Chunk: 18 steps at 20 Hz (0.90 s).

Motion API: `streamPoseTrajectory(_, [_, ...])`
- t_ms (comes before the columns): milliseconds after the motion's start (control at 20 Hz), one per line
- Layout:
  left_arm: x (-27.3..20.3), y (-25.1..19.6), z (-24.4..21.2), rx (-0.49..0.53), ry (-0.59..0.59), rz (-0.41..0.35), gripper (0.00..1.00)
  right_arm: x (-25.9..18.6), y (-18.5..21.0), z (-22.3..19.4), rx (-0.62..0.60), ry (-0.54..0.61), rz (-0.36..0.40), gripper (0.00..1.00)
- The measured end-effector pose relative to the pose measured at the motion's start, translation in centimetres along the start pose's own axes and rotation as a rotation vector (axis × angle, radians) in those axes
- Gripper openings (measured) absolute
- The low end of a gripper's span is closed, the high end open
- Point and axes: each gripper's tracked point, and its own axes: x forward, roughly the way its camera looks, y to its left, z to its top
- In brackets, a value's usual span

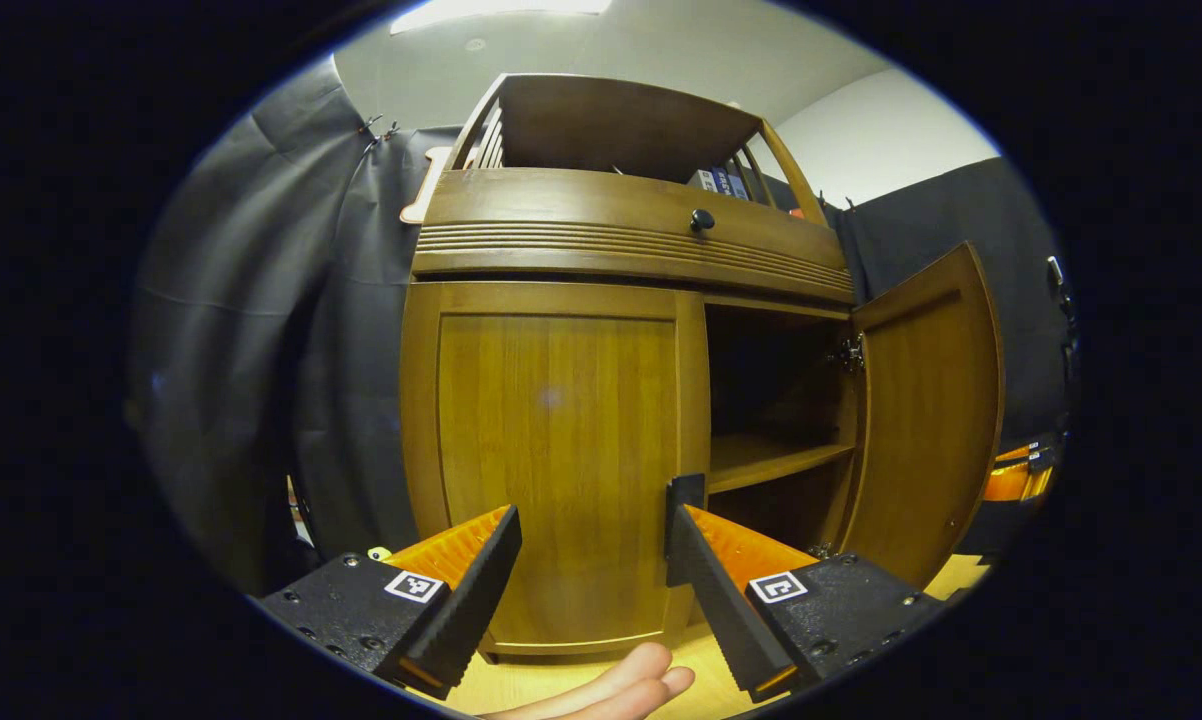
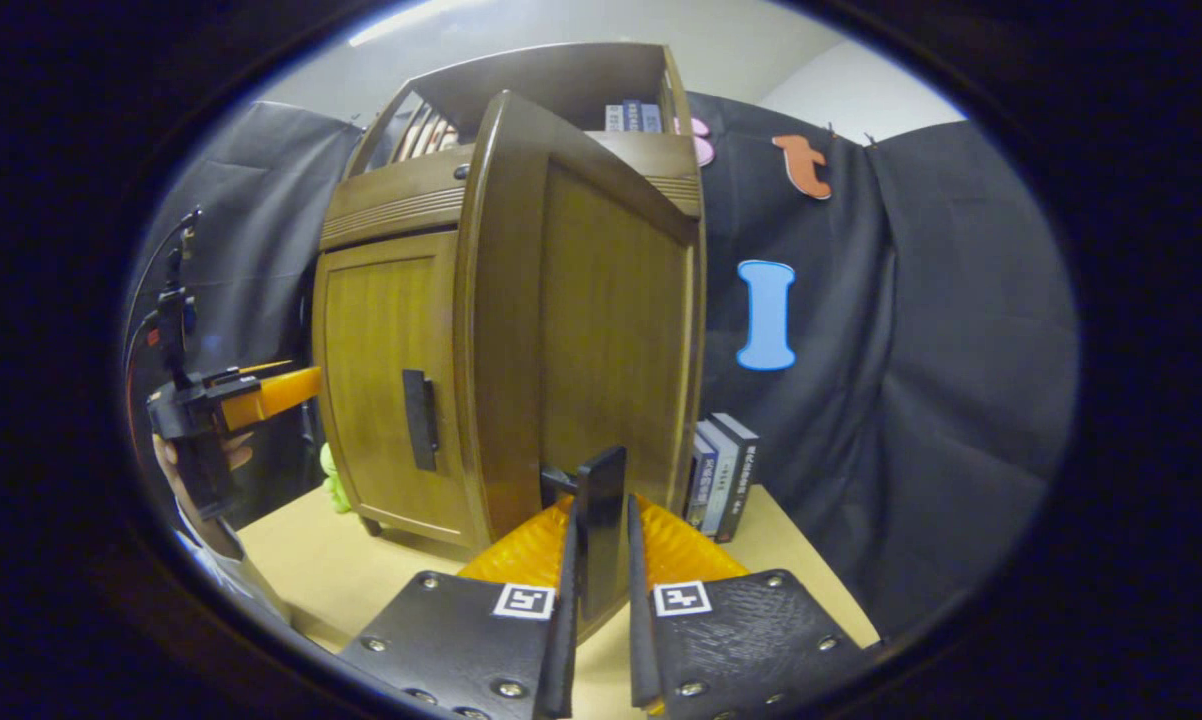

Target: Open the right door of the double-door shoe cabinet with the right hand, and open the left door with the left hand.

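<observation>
Right door (image 1: 926,415) swung open, its handle (image 2: 601,525) clamped in right gripper (image 2: 599,590). Left door (image 1: 551,460) closed; left gripper (image 1: 591,565) spread wide before it, not touching.

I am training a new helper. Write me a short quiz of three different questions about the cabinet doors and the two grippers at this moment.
1. True or false: the left door of the shoe cabinet is closed.
2. What does the right gripper hold? A. the books; B. the right door's handle; C. nothing.
3. Fill in: the left gripper is ____, in front of the left door.

Key
1. True; the right door stands swung out.
2. B; both fingers press on the handle.
3. Open; its fingers are apart, with nothing between them.
</observation>
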Motion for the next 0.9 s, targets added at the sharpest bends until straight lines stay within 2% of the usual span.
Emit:
streamPoseTrajectory(100, [0.0, -0.1, 0.0, 0.0, 0.001, 0.001, 0.95, -0.1, -2.0, -0.2, 0.004, -0.009, -0.037, 0.22])
streamPoseTrajectory(200, [0.1, -0.1, -0.1, -0.001, 0.002, 0.001, 0.95, -0.6, -5.6, -0.5, -0.007, -0.003, -0.123, 0.22])
streamPoseTrajectory(250, [0.3, -0.2, -0.2, -0.002, 0.004, 0.001, 0.95, -0.4, -6.8, -0.4, 0.003, -0.017, -0.122, 0.13])
streamPoseTrajectory(300, [0.3, -0.2, -0.2, -0.003, 0.004, 0.001, 0.95, 2.7, -8.7, -2.6, 0.037, -0.006, -0.142, 0.12])
streamPoseTrajectory(350, [0.3, -0.3, -0.2, -0.004, 0.004, 0.002, 0.95, -0.9, -8.9, -1.1, 0.099, -0.008, -0.098, 0.01])
streamPoseTrajectory(700, [1.0, -0.9, -0.7, -0.008, 0.016, -0.008, 0.95, 1.2, -13.6, -0.6, 0.103, -0.029, 0.051, 0.01])
streamPoseTrajectory(900, [1.4, -1.4, -1.2, 0.005, 0.023, -0.01, 0.95, 1.1, -13.8, -0.6, 0.061, -0.039, 0.05, 0.01])
